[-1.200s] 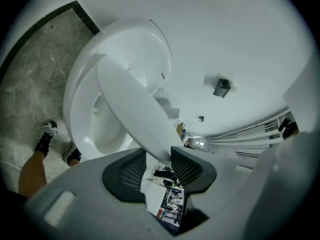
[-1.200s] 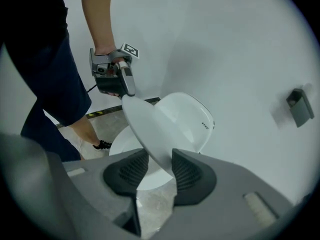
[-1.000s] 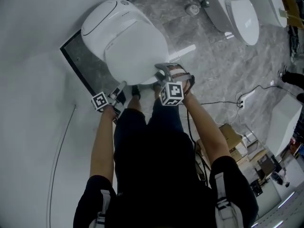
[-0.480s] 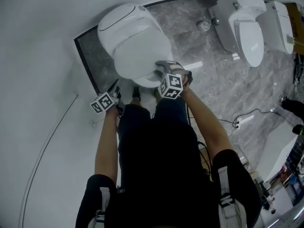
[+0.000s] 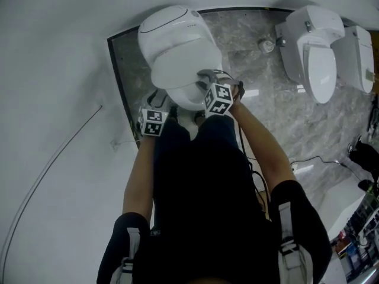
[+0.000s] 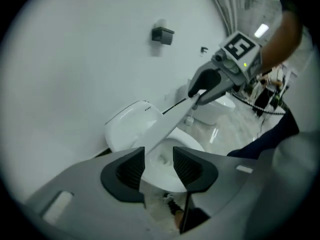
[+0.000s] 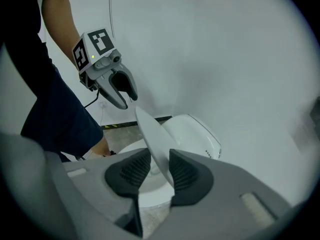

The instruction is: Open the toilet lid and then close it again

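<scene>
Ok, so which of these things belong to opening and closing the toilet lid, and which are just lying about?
Part of the job: toilet lid, partly raised; near toilet.

Just lying about: neighbouring toilet; far toilet; white cable; black wall box.

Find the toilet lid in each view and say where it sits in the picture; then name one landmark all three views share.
Head view: the toilet lid is top centre, a white oval over the bowl.
Left gripper view: centre, a white slab slanting up to the right.
Right gripper view: low centre, a thin plate seen edge-on.
Shared landmark: the white back of the toilet.
</scene>
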Available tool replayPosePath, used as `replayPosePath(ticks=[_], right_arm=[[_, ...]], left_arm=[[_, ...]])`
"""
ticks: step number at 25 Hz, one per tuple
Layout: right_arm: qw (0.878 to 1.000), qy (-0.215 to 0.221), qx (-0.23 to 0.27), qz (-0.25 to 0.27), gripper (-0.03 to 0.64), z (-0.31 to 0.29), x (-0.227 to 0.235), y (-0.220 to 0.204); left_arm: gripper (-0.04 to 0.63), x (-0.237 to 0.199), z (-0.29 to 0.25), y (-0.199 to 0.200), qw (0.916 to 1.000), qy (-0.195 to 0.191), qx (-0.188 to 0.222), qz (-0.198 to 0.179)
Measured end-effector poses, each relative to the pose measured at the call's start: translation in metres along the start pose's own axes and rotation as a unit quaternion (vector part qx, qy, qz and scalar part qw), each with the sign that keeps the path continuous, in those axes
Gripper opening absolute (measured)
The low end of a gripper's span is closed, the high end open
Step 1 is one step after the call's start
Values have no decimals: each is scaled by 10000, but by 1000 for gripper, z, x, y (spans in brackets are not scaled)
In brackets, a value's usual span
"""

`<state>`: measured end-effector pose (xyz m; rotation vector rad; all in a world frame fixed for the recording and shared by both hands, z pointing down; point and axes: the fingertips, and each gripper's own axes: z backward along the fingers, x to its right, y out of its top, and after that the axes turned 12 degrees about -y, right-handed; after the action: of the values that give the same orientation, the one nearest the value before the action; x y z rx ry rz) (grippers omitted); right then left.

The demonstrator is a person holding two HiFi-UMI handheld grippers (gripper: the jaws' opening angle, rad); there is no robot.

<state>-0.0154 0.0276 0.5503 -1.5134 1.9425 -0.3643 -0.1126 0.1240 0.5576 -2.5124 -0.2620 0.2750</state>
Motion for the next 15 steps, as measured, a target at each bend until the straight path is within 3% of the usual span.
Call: replayPosePath(ticks=[4,7,8,10,15], right_arm=[[9996,107,175,194,110,-2,17,13],[9996,76,198,170,104,-8,29,23],[9997,62,198,124,104,-10,33,26],[9998,23,199,28,104,-12,40,31],[9997,-58,202,-119,104,-19,61,44]], left_arm=[[176,-11,-9,29,9939,285,-357,-1002],[176,-18,-19,48,9870,99,-431,-1543],[175,-19,-22,52,9852,-1,-444,-1655],[81,-23,-26,60,9836,-135,-408,-1752],[71,-43,-24,75,9826,-172,-145,-1842]])
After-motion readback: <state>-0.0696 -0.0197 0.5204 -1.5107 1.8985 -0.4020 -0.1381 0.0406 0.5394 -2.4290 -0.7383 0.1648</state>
